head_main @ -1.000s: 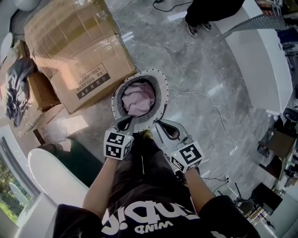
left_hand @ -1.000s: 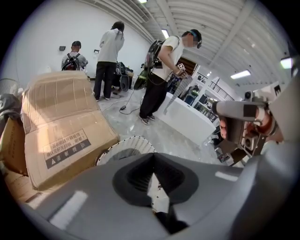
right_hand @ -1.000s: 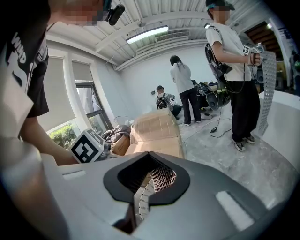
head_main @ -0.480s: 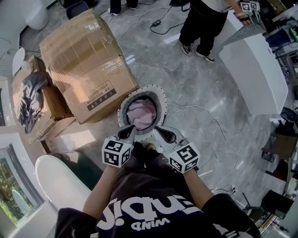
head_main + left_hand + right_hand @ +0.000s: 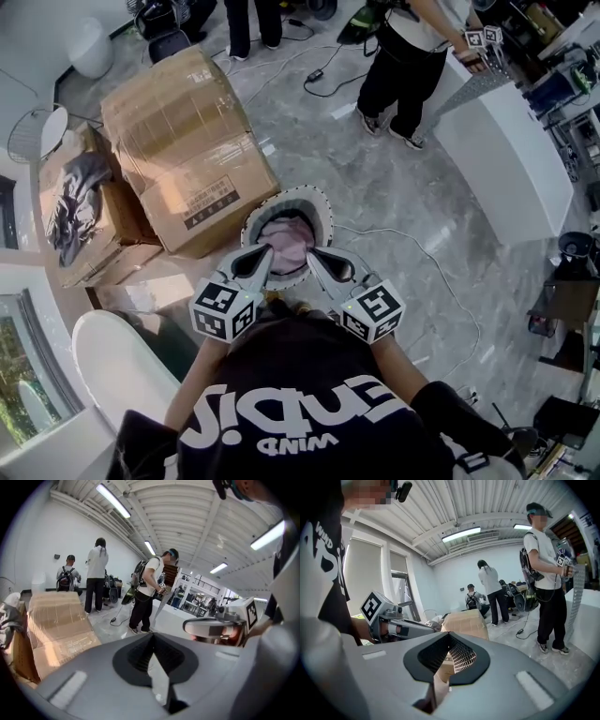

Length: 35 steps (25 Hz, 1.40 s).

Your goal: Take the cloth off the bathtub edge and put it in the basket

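One short stretch of the white bathtub edge (image 5: 112,364) shows at your lower left, and no cloth lies on it. Your left claw (image 5: 262,259) is closed with nothing between its jaws, and its tip hangs over the near rim of the basket (image 5: 323,212). The pink cloth (image 5: 286,238) lies bunched inside that basket, clear of both claws. Your right claw (image 5: 312,258) also looks closed and empty, its jaw tips meeting and only cardboard showing through the slit behind them. By the look of it the job is done: the cloth is off the tub and in the basket, and all that seems left is to draw your hands away. Much is hidden, though. The frame and your own shoulder cut off most of the tub, so you cannot rule out a second cloth there. The claws cover the basket's near rim, and the cloth hides its bottom. Both gripper views look out across the room and show neither basket nor cloth. The dark bundle (image 5: 71,202) on the open box at far left is too small to identify.
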Tool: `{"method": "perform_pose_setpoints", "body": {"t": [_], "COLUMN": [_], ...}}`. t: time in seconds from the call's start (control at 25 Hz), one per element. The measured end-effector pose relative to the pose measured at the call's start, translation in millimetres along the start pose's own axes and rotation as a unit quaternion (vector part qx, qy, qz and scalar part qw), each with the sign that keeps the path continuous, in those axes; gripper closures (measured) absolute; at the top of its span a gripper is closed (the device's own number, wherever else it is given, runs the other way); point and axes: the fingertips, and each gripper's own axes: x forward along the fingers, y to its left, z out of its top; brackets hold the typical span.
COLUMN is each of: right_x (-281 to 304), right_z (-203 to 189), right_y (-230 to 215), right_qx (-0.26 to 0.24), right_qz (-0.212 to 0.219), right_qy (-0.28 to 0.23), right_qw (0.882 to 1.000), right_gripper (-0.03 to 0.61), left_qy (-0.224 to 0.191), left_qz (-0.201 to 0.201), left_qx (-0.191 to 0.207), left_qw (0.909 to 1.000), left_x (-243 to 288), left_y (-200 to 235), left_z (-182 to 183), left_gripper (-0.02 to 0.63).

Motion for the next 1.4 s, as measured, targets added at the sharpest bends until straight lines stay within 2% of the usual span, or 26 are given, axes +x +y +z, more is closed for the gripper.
{"method": "perform_pose_setpoints", "body": {"t": [0.24, 0.48, 1.4], "right_x": [-41, -62, -71], "right_z": [43, 65, 58], "right_y": [-1, 2, 14], "right_qx": [-0.039, -0.061, -0.065], "right_qz": [-0.018, -0.029, 0.003], "right_qy": [-0.055, -0.086, -0.092], "right_qw": [0.998, 0.994, 0.994], "right_gripper": [0.569, 0.569, 0.569], "left_qy": [-0.088, -0.119, -0.135], "left_qz": [0.001, 0.026, 0.043], "left_qx": [0.067, 0.075, 0.065], "left_qw": [0.9939, 0.9897, 0.9878], "left_x": [-38, -60, -73], "left_y": [-20, -22, -39], "left_z": [53, 63, 57], "left_gripper": [0.617, 0.617, 0.617]}}
